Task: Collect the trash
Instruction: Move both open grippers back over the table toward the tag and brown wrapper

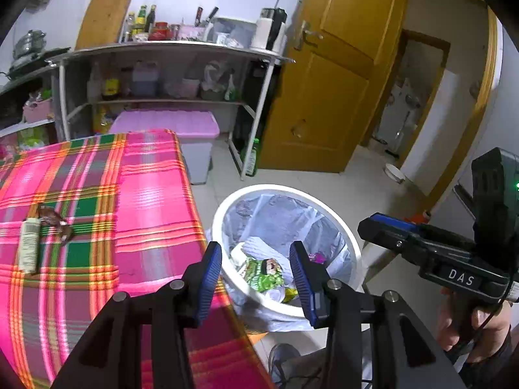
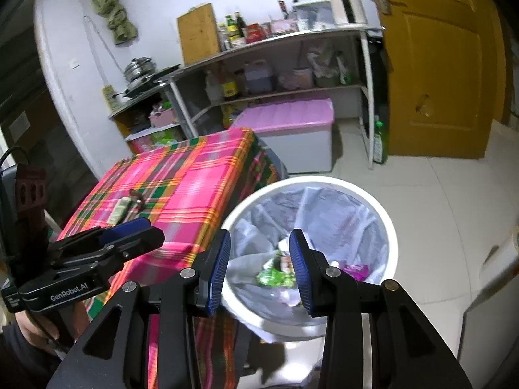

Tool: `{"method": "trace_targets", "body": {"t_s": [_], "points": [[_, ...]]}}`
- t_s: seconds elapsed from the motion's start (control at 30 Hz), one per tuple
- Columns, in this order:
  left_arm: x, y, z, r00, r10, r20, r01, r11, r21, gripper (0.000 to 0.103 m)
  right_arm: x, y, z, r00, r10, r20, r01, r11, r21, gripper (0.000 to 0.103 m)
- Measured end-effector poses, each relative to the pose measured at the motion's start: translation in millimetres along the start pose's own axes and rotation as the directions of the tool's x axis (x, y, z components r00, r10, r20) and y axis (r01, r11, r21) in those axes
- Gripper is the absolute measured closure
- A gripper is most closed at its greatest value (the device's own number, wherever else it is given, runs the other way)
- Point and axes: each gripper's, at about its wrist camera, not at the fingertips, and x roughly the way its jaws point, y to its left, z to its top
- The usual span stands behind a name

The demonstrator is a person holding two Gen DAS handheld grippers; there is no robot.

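Observation:
A white trash bin (image 1: 352,243) (image 2: 391,236) with a clear liner stands on the floor beside the table. A green wrapper (image 1: 262,275) (image 2: 275,275) and other trash lie inside it. My left gripper (image 1: 256,272) is open and empty, over the bin's near rim. My right gripper (image 2: 259,262) is open and empty above the bin; it also shows from the side in the left wrist view (image 1: 389,230). On the pink plaid tablecloth (image 1: 149,201) (image 2: 188,188) lie a pale wrapper (image 1: 29,244) (image 2: 119,210) and a brown wrapper (image 1: 55,222) (image 2: 138,198), side by side.
A metal shelf unit (image 1: 175,52) (image 2: 292,39) with bottles and jars stands behind the table. A pink-lidded storage box (image 1: 181,126) (image 2: 292,120) sits on the floor under it. A yellow door (image 1: 334,74) (image 2: 438,64) is at the right. A green bottle (image 1: 253,159) stands by the shelf leg.

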Motion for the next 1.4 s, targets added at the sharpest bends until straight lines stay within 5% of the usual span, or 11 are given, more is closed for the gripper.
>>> {"method": "trace_targets", "body": {"t_s": [0.7,1.4], "points": [[-68,67,-26,0.989,0.132,0.063,-0.125,0.987,-0.105,0.060,19,70,2,0.990,0.137,-0.037,-0.140,0.982,-0.124,0.064],[-83,164,-35,0.951,0.307,0.033,-0.290,0.926,-0.242,0.060,73,119,17,0.972,0.204,-0.118,-0.225,0.950,-0.217,0.064]]}}
